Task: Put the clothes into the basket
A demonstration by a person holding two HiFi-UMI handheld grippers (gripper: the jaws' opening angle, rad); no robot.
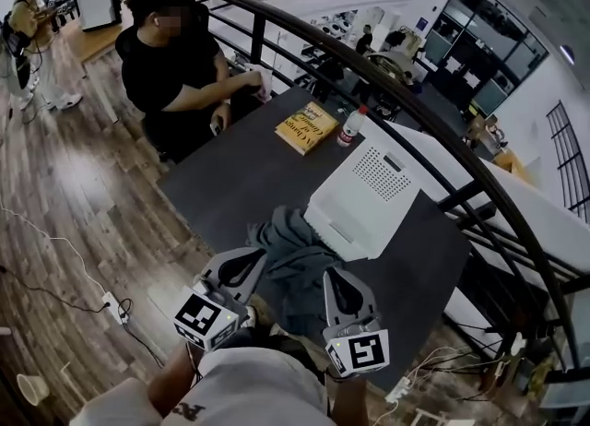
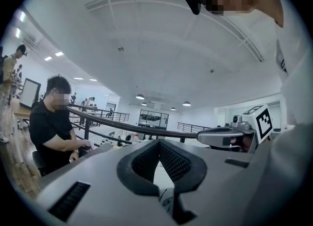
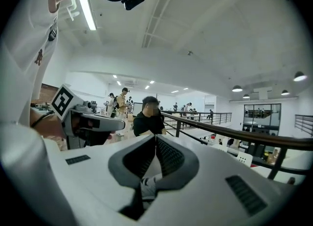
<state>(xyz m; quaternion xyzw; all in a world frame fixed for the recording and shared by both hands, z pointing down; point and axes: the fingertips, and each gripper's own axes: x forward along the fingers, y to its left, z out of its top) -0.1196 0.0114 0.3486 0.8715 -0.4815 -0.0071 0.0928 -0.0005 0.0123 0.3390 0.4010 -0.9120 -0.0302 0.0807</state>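
We hold both grippers low and close to our body at the near edge of the dark table (image 1: 230,175). The left gripper (image 1: 247,266) has its jaws brought together at the tips, and in its own view nothing sits between them. The right gripper (image 1: 334,278) is the same, with its jaws meeting at the tips and nothing held.

The clothes (image 1: 290,263), a crumpled grey-blue heap, lie on the near part of the table, right between our two grippers. The left gripper's tip comes up at the heap's left edge and the right gripper's tip at its right edge. We cannot tell whether either tip touches the fabric.

The basket (image 1: 364,198), white with a perforated panel facing up, stands on the table just beyond the clothes and to their right, with its near left corner close against the heap.

Farther off on the table lie a yellow book (image 1: 307,126) and, just right of it, a small bottle (image 1: 349,126). A person in a black shirt (image 1: 175,60) sits at the far left end of the table. A dark railing (image 1: 387,92) curves along the table's right side.
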